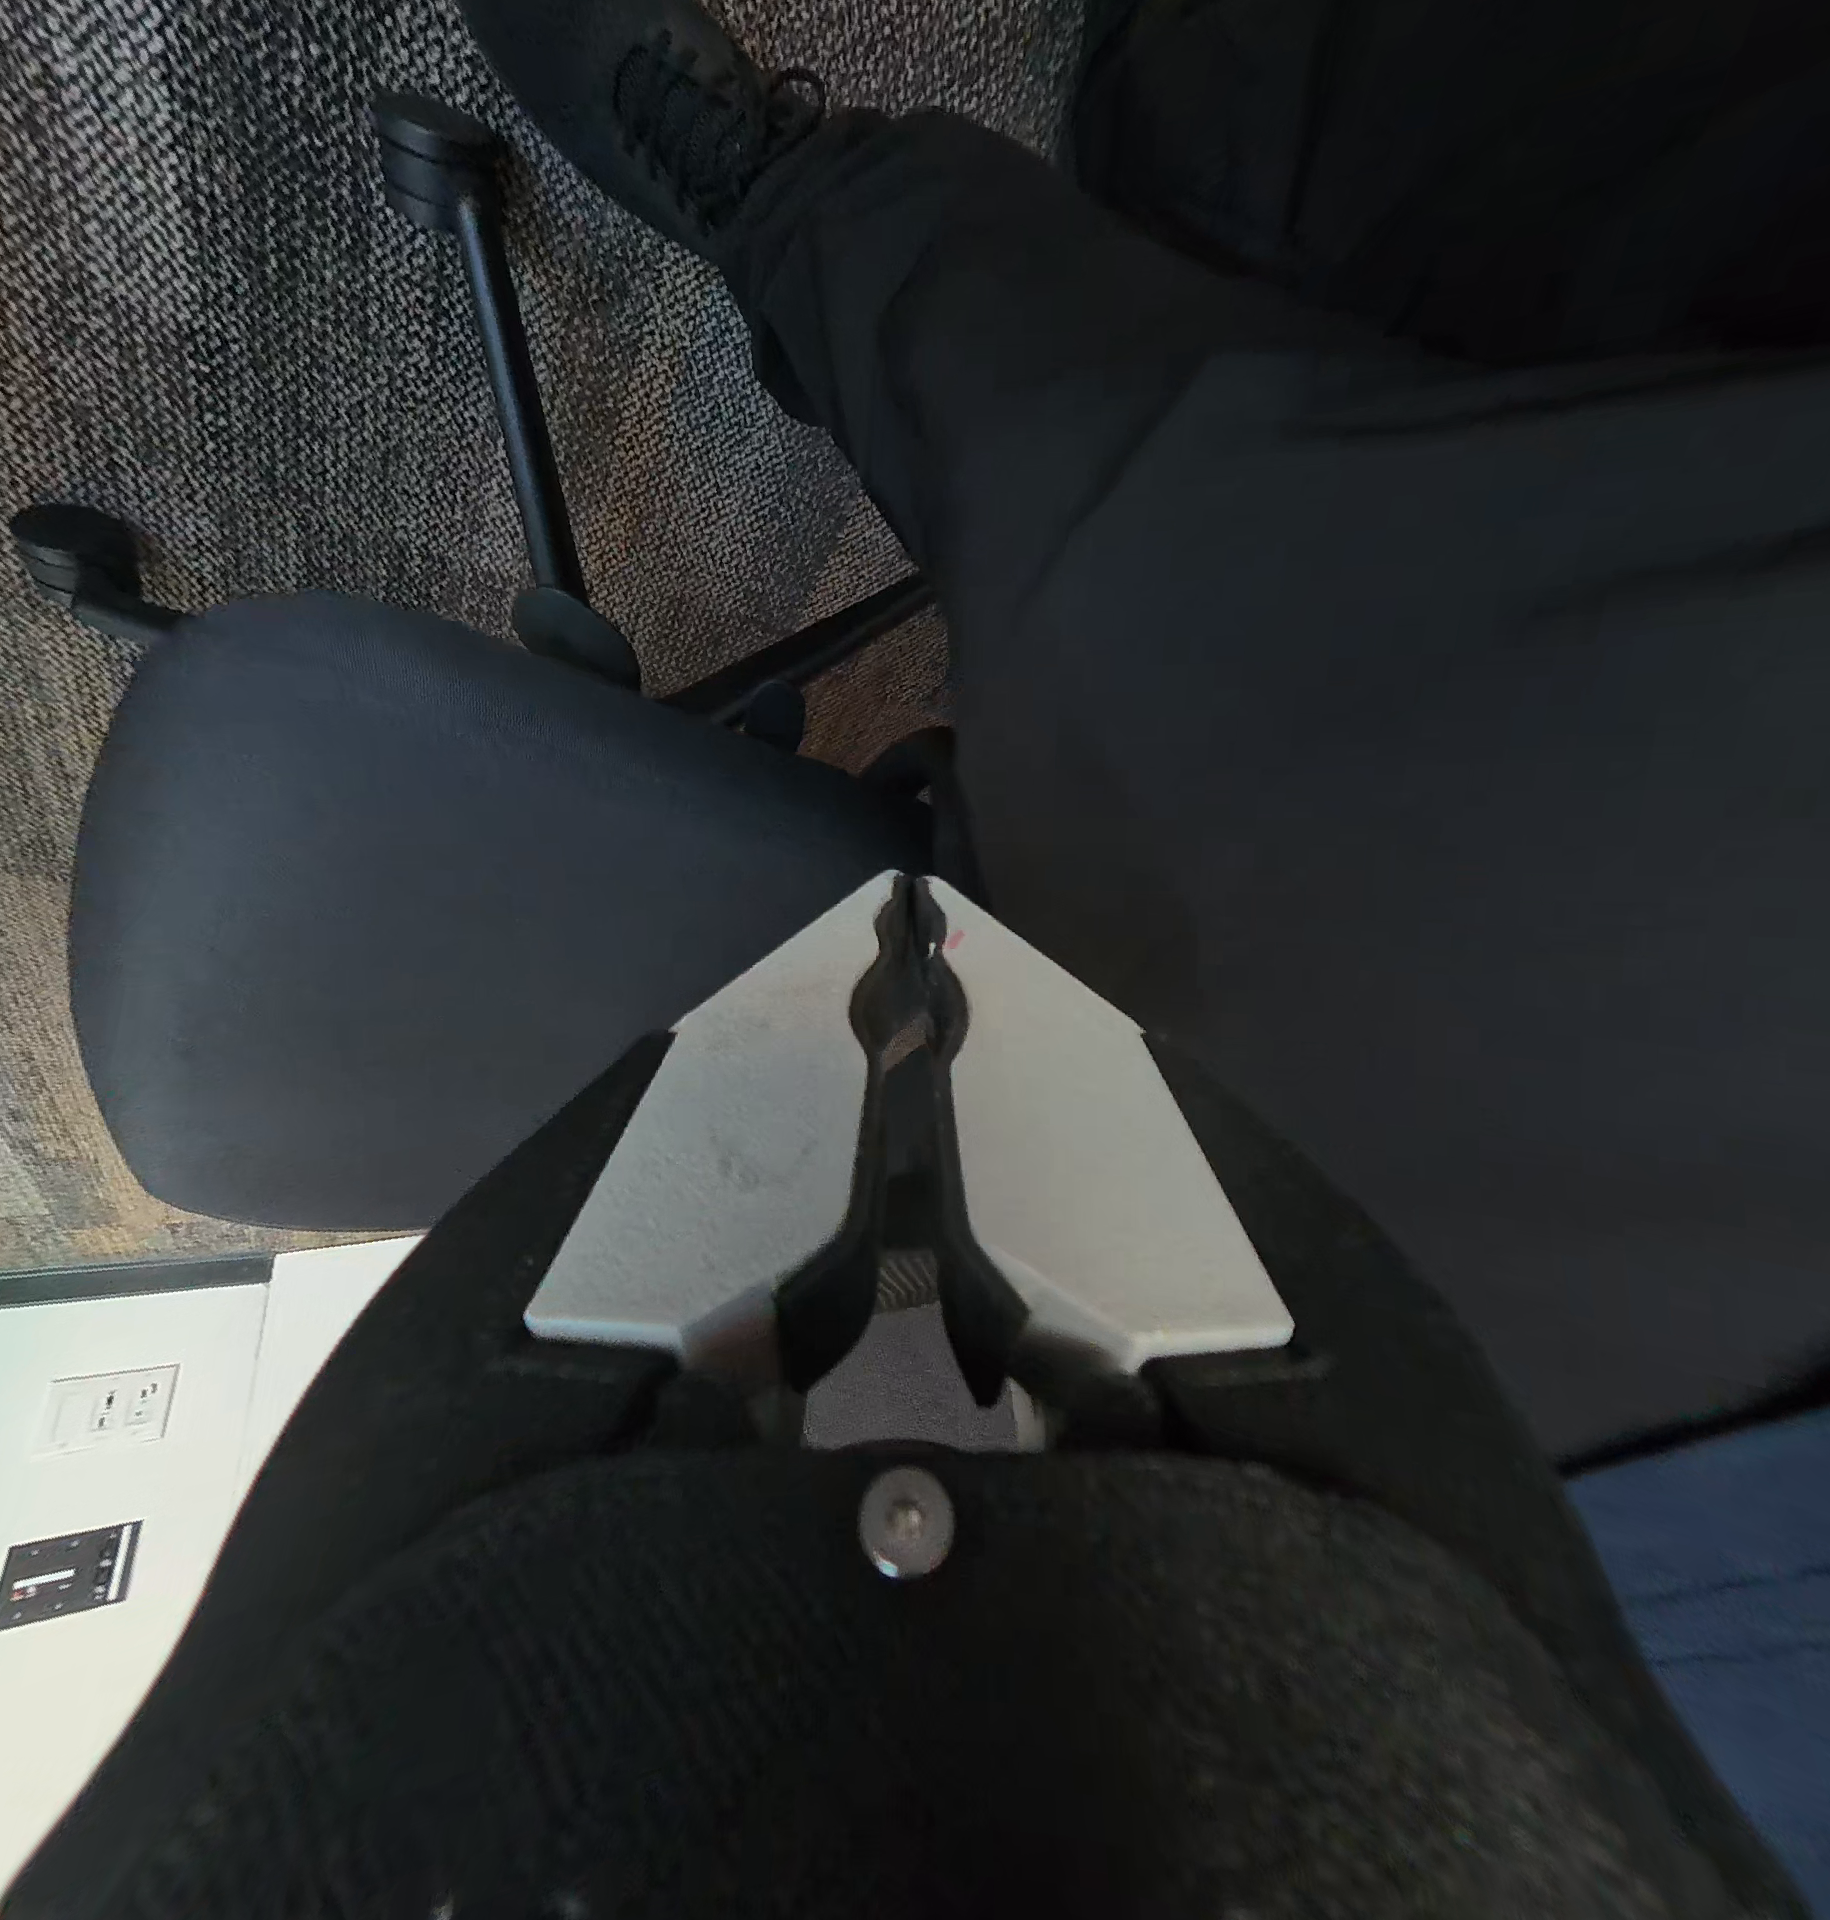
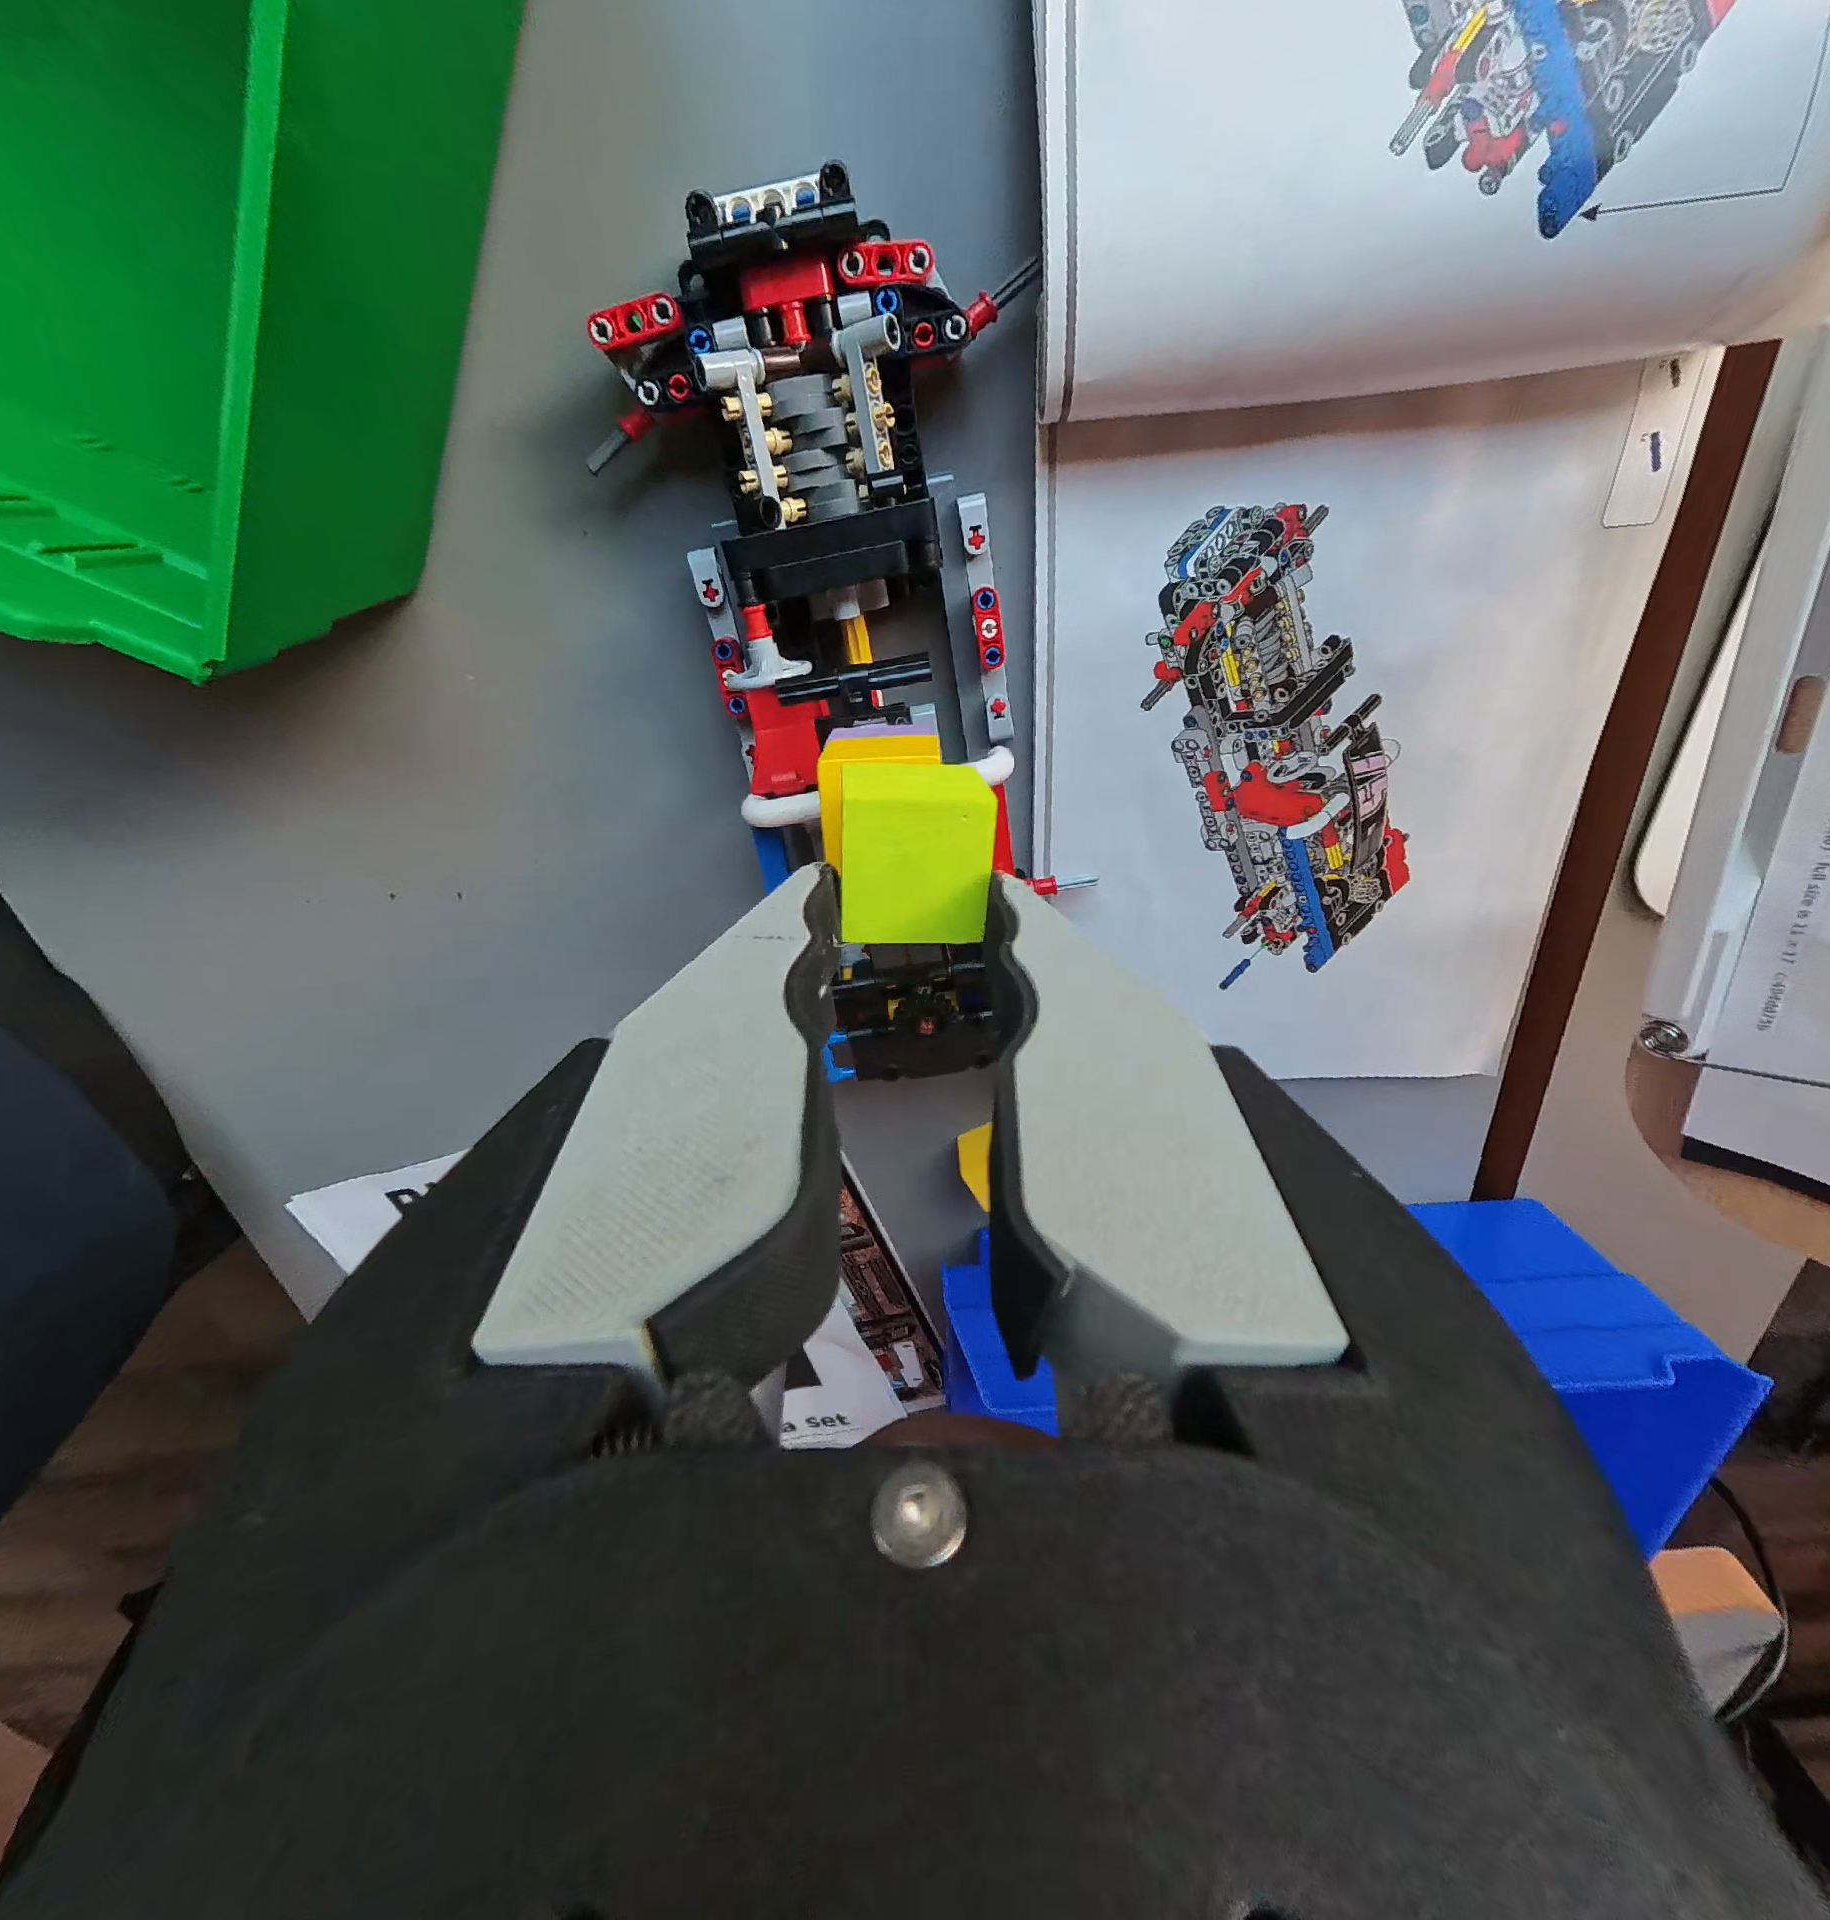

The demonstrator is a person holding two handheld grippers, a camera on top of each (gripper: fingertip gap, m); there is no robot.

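My right gripper (image 2: 913, 904) has a lime-green block (image 2: 916, 862) clamped between its fingertips, the pads pressing on the block's two sides; most of the block sticks out past the tips. Right behind it, and touching it as far as I can tell, sit a yellow block (image 2: 869, 753) and a sliver of a lilac one (image 2: 869, 736). All this hangs over the near end of a brick-built vehicle chassis (image 2: 817, 436), which lies lengthwise on a grey surface (image 2: 475, 779) and runs away from me. A green bin (image 2: 163, 312) is off to the left of the chassis, open instruction pages (image 2: 1254, 727) lie just right of it, and a blue bin (image 2: 1576, 1340) is close beneath my right finger. My left gripper (image 1: 911, 894) is fully closed with nothing in it, its tips meeting on air above a dark chair seat (image 1: 423, 914) and a dark trouser leg (image 1: 1306, 727), with speckled carpet (image 1: 215, 312) beyond.
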